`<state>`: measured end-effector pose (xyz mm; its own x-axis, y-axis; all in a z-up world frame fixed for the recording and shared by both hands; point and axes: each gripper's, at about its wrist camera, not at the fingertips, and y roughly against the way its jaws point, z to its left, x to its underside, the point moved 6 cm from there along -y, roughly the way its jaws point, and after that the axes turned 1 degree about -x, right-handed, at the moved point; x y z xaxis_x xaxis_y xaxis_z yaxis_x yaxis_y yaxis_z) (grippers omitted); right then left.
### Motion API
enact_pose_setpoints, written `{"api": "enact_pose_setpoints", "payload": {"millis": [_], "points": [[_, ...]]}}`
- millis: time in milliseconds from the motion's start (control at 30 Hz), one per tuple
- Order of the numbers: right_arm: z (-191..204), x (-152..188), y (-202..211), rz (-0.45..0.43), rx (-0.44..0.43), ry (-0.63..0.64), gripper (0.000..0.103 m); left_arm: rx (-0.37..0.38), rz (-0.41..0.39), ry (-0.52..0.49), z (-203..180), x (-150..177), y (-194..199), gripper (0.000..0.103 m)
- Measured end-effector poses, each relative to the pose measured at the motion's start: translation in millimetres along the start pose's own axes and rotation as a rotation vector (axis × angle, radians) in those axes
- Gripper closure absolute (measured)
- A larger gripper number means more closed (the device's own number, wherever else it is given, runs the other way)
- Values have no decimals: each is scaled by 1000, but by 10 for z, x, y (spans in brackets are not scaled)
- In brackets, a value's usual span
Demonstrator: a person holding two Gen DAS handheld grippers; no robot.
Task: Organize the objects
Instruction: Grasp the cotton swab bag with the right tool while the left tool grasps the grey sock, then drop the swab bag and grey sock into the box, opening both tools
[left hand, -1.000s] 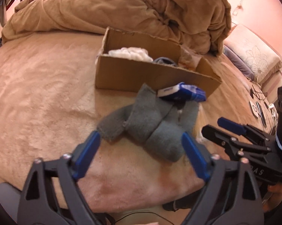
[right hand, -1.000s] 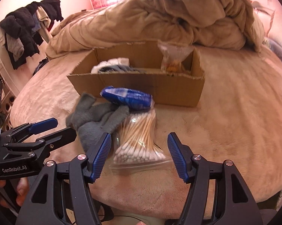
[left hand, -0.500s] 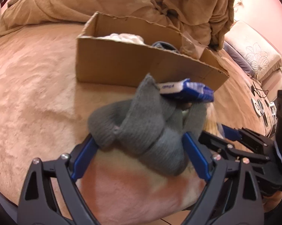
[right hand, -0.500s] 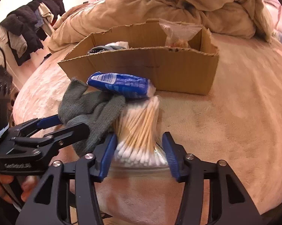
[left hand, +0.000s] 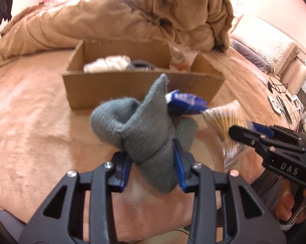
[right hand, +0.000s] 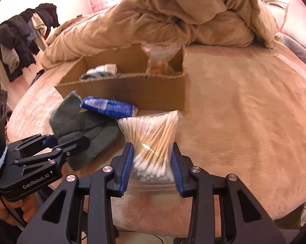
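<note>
Grey knitted socks [left hand: 146,134] bunched between the blue pads of the left gripper [left hand: 151,166] — jaws just closed in, now pinching the wad, its loose ends flopping forward over the tan plush bedspread [left hand: 31,122]. Clear plastic bag of wooden cotton swabs [right hand: 153,142] squeezed at its waist by the right gripper [right hand: 151,167], jaws likewise just drawn in and pressing both sides. Blue-and-white plastic packet [right hand: 110,106] lying across the socks' far edge, just in front of the open brown cardboard box [right hand: 132,93] — white cloth and a clear bag inside.
</note>
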<state>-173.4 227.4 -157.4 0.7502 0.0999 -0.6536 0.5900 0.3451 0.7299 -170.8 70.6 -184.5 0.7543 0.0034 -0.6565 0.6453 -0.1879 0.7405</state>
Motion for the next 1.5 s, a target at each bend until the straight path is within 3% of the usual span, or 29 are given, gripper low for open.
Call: {"api": "enact_pose_setpoints", "payload": {"millis": [467,867,1233,1500], "points": [[76,-215,614,-105,15,-8,65,-33,-124,-2,65,-324,897,65],[175,-584,1076,-210,13,-5,65,-55,-213,-19,141,-736,1409,65],[247,-927,1156,-248,2,2,65,-66,-246,-74,206,-1149,1484,65],[293,-1098,1018,-243,0,11,65,-62,-212,-39,395,-1317,1158,64]]}}
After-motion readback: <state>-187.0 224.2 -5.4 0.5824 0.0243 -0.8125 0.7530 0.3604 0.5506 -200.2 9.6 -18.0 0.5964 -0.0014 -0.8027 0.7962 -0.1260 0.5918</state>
